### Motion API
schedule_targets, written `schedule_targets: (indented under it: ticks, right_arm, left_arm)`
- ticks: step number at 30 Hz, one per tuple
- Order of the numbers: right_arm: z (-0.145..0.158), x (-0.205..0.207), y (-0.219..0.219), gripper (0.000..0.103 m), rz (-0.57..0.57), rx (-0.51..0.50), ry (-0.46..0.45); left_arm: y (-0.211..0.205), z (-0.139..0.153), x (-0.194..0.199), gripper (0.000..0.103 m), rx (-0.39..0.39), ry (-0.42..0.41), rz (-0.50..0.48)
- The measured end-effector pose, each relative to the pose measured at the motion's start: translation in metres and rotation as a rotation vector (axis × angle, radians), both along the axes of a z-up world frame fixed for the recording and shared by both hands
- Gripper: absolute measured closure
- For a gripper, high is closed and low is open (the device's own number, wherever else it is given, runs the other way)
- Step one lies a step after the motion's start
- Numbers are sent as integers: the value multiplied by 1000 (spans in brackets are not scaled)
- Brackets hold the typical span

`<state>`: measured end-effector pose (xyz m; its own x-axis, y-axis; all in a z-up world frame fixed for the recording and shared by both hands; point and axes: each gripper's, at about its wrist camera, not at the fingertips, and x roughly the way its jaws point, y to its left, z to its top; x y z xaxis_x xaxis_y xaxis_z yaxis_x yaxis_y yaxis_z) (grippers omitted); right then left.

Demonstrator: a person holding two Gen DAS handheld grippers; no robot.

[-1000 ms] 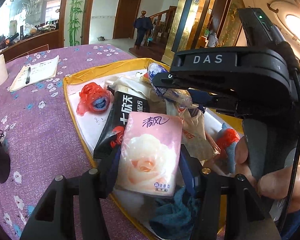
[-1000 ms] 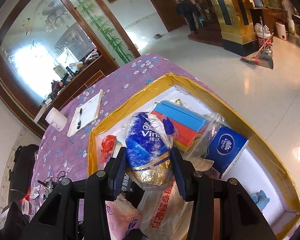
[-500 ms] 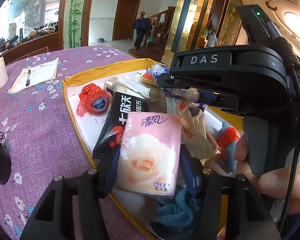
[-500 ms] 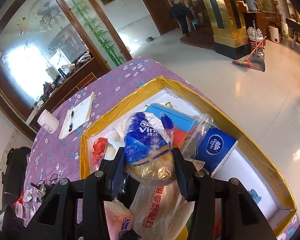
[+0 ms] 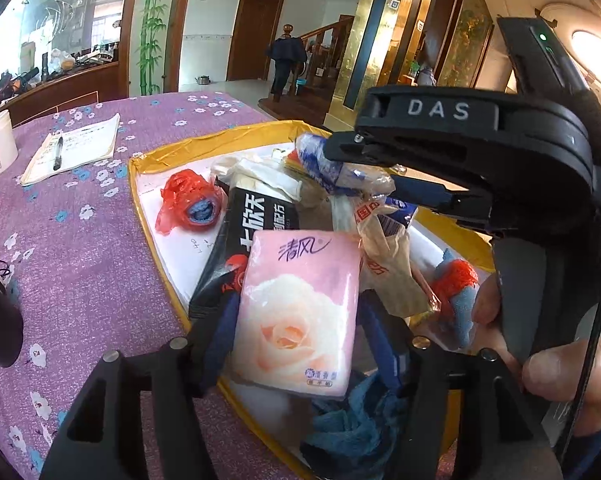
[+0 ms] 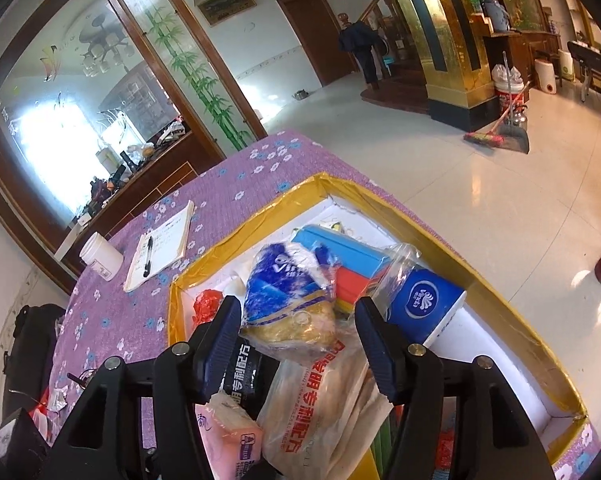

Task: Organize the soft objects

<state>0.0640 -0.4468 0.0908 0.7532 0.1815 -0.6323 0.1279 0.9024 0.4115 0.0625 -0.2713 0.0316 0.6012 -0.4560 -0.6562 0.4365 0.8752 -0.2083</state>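
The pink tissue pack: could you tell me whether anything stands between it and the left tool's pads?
Nothing visible does. The pink tissue pack sits directly between the left tool's pads, whose jaws are opening. It rests on the pile in the yellow-rimmed box, overlapping a black packet.

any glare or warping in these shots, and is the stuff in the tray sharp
Left wrist view: strong fisheye bending, bright lamp glare top right, pink tissue pack sharp. Right wrist view: blown-out window at left, sheen on the floor, blue wrapped roll crisp, edges darkened.
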Motion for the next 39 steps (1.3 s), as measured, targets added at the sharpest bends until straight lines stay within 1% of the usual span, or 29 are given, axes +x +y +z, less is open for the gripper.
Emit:
schedule_targets:
  ticks: [2,4,6,10,11,15,18,21,23,29,31,35,39]
  right_arm:
    - [2,-2,0,38,-3,2,-12]
    - [2,-2,-1,37,-9,-3,-16]
    - [3,-3,-1,36,-11,-3,-21]
    - [7,-7,-2,34,-28,-15,-44]
    - [8,-9,-1,31,-38,-29,-48]
    - [12,-18,-5,24,-57,-55,-62]
    - [17,-29,-8,18,-71,-68,-88]
    - [20,-41,-11,17,-84,-93,-107]
    - [20,-46,-11,16,-89,-120,-103]
    - [20,-63,-19,13,-95,-140,-107]
    - [20,-69,-21,12,-99,-154,-110]
    - [18,-83,-26,11,-109,-189,-118]
    - [14,-92,-26,10,-93,-217,-113]
  left_arm:
    - [3,3,0,35,-14,-8,12]
    - [7,5,0,27,-36,-12,17]
    - [9,8,-1,24,-53,-20,21]
    - [8,10,-4,23,-37,-37,24]
    - [7,10,-4,23,-34,-39,25]
    - [5,14,-8,13,-14,-66,28]
    - [3,17,-13,11,-5,-97,22]
    - [1,18,-17,6,24,-125,30]
    - [-1,19,-20,5,47,-142,40]
    - [-2,19,-23,3,86,-173,72]
    - [-3,19,-24,1,98,-188,87]
    - [-2,18,-26,1,109,-212,106]
    - [-2,18,-27,1,128,-225,128]
